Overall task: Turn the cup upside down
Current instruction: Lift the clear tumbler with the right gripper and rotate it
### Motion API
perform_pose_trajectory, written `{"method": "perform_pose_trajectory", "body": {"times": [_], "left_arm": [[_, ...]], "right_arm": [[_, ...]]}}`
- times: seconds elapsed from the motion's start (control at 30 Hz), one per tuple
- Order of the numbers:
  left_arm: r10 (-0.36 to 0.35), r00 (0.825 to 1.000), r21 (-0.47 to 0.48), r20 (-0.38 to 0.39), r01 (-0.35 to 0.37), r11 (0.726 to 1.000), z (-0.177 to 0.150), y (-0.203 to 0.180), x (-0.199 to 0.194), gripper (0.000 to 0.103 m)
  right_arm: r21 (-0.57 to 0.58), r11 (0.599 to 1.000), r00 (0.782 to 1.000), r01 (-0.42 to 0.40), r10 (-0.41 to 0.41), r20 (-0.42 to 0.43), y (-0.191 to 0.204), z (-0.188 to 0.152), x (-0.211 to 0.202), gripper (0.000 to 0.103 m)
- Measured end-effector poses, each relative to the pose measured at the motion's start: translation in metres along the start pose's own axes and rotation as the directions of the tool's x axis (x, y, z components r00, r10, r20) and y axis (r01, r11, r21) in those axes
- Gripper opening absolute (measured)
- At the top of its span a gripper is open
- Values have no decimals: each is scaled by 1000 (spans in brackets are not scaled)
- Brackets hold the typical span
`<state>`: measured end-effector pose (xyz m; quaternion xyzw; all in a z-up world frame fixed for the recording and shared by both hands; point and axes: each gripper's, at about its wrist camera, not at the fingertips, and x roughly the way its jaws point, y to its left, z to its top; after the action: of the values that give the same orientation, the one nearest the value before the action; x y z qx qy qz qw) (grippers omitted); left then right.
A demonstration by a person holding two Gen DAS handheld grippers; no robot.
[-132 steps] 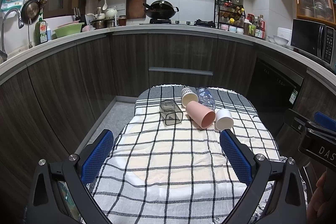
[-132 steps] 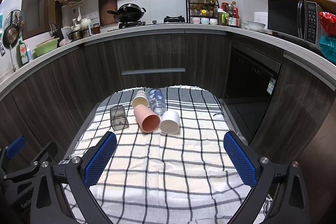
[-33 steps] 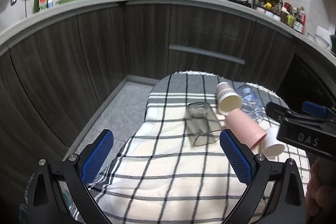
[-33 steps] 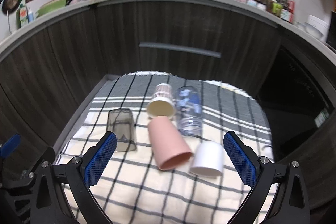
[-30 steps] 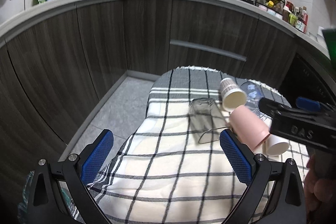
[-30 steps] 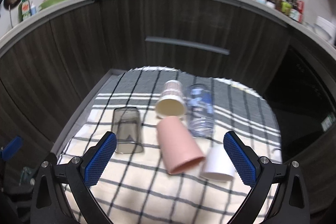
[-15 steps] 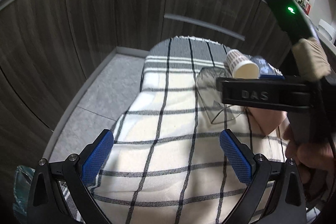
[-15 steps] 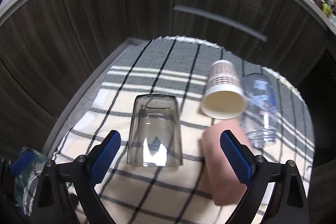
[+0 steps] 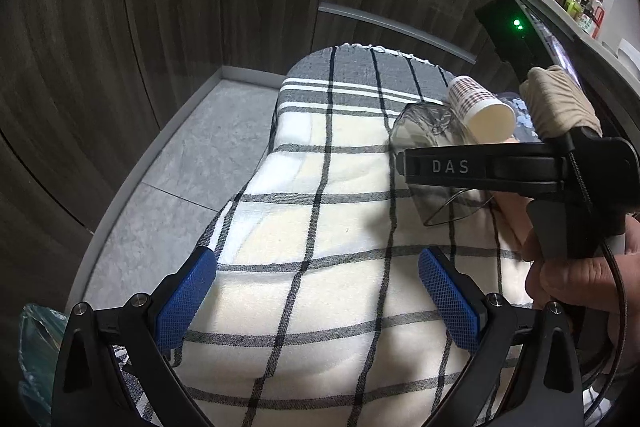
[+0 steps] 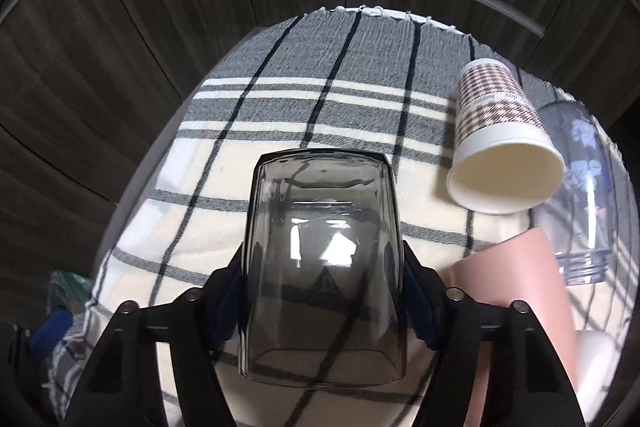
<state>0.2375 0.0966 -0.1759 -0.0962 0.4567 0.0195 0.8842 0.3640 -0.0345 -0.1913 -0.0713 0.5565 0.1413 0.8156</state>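
A smoky clear square cup (image 10: 322,247) lies on its side on the checked cloth (image 10: 224,163), its mouth toward the camera. My right gripper (image 10: 322,299) is shut on it, one pad on each side wall. The cup also shows in the left wrist view (image 9: 430,131), partly behind the right gripper's black body (image 9: 516,169). My left gripper (image 9: 316,303) is open and empty, low over the cloth (image 9: 320,235), to the left of and nearer than the cup.
A patterned paper cup (image 10: 500,143), a clear plastic bottle (image 10: 584,187), a pink cup (image 10: 516,307) and a white cup (image 10: 596,371) lie on their sides right of the square cup. Dark cabinets (image 9: 160,7) stand behind. The floor (image 9: 192,155) drops off left of the table.
My right gripper has moved forward and down over the square cup and closed on its sides. My left gripper has tilted down a little and stays open.
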Motion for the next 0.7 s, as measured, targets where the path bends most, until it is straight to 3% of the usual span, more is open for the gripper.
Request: {"method": "perform_pose_trajectory", "body": {"times": [0.27,0.7], "left_arm": [[17,1000,12,15,-17,1000,0,-2,-7,103],[21,998,33,67,-24,999,-7,-13,-48,103]], "right_arm": [[25,1000,1000,-9,9,16,-4,-2,-8,67],[77,997,996,-28,21,90,-12,-40,-76,67]]}}
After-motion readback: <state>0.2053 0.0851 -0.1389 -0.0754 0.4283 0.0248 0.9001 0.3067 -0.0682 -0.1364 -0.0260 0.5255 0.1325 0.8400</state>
